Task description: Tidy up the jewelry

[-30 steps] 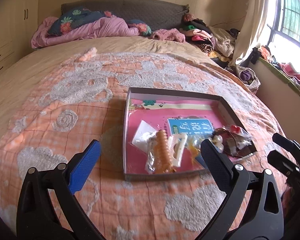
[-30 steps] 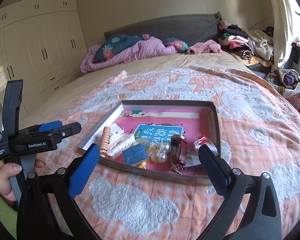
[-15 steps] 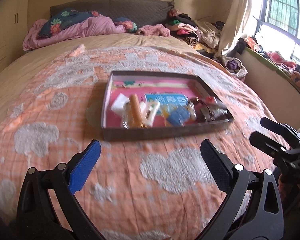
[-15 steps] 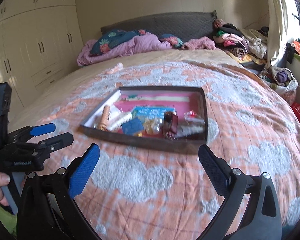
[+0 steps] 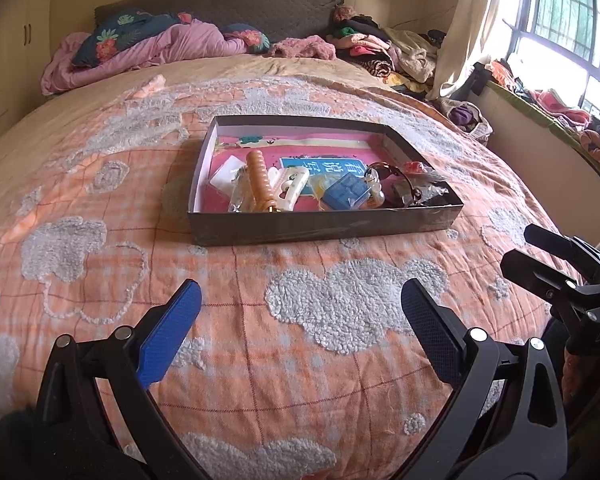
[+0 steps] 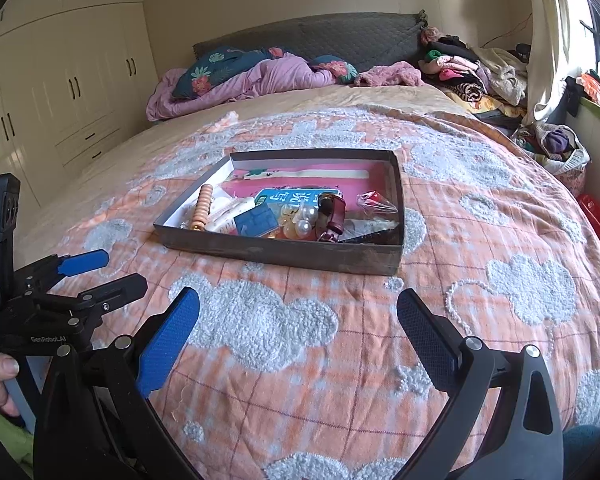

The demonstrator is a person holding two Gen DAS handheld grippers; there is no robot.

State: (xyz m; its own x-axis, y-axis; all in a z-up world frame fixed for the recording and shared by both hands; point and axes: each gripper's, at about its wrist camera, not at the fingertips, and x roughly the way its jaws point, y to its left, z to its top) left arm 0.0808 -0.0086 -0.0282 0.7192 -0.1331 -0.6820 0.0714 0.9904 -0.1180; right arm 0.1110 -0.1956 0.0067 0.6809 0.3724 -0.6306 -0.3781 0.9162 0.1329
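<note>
Grey tray: a shallow grey cardboard box tray with a pink printed lining sits on the orange-and-white tufted bedspread, at about 12 o'clock from both tools and well apart from them.
Contents: a peach ribbed beaded bracelet, a cream plastic hair clip, a small blue square box, pale pearl beads, a dark red strap and a clear crinkled packet lie jumbled along the near side.
Left gripper: blue-padded fingers spread wide, holding nothing, low over the bedspread.
Right gripper: likewise spread and empty; in the left view it shows at 3 o'clock.
Progress: everything appears gathered inside the tray but not sorted or lined up.
Left to do: judging by the jumble, separating pieces; or, if gathering was the aim, little remains.
</note>
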